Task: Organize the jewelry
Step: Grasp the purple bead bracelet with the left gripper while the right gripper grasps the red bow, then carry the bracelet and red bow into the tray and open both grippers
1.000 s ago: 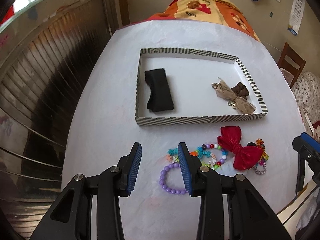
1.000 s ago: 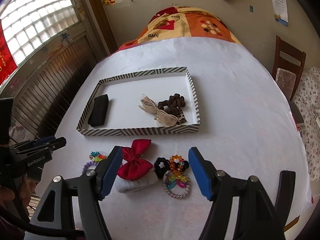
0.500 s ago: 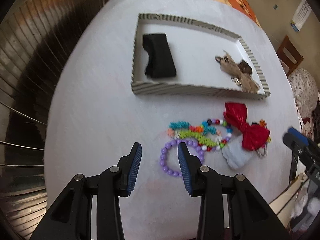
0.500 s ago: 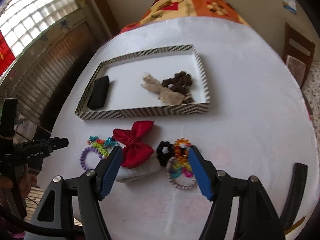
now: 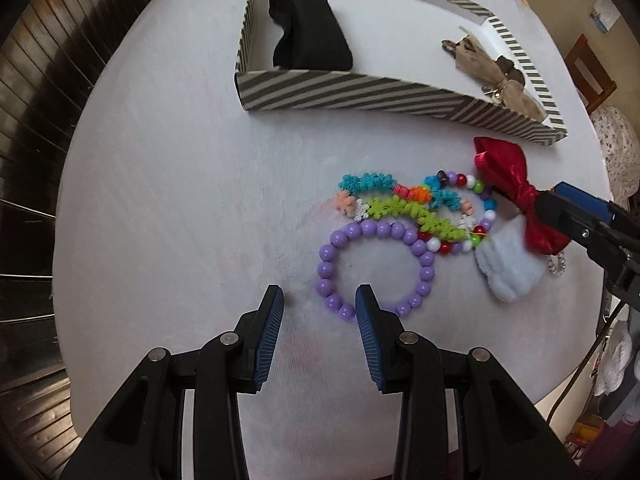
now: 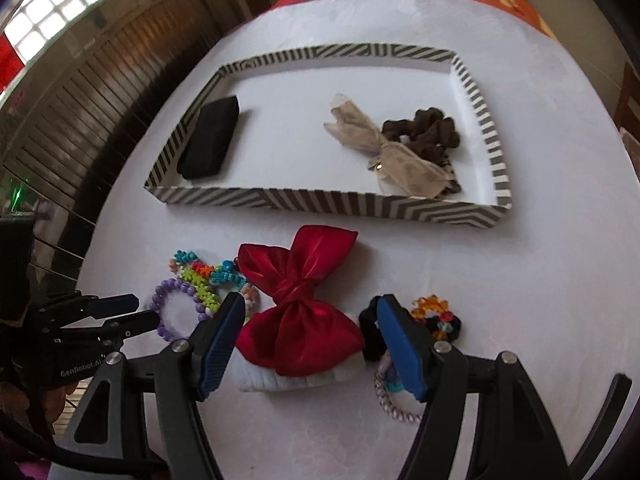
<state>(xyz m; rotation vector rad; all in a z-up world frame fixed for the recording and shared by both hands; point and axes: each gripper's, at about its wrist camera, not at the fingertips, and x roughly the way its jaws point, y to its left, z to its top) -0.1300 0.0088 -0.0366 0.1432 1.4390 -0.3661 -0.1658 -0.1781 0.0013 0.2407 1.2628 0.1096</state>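
Observation:
My left gripper is open, its jaws straddling the near left edge of a purple bead bracelet on the white table. Beside it lie colourful bead bracelets. My right gripper is open, its jaws on either side of a red satin bow that rests on a white fluffy band. The bow also shows in the left wrist view. A striped tray behind holds a black band, a beige bow and a brown scrunchie.
A black scrunchie, an orange bead piece and a silver coil tie lie by my right jaw. The table edge runs close on the left, with slatted wood panels beyond. A chair stands at the far right.
Both grippers have lowered and moved forward. The left has closed in on the purple bracelet, the right on the red bow. Both jaws stayed open.

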